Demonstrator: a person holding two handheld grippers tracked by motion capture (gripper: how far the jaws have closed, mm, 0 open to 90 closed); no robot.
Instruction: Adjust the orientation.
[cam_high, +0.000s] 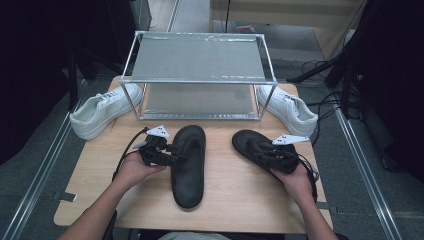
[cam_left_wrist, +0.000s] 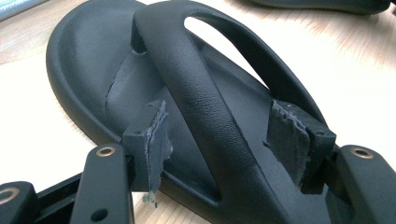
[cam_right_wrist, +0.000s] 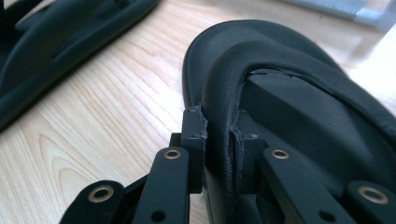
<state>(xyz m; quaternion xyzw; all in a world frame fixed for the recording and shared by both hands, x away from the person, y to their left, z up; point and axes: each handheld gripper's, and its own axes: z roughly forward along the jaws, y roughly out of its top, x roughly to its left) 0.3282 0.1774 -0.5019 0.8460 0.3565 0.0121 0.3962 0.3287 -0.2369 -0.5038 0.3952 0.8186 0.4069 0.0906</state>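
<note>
Two black slide sandals lie on the wooden table. The left sandal lies lengthwise in front of me, and my left gripper reaches it from the left. In the left gripper view the jaws of that gripper stand open on either side of the sandal's strap, with the pads clear of it. The right sandal lies at an angle. My right gripper is shut on its strap, and in the right gripper view both pads of that gripper press the strap's edge.
A metal two-level rack stands at the back of the table. One white sneaker lies to its left and another white sneaker to its right. The floor drops away past the table's side edges.
</note>
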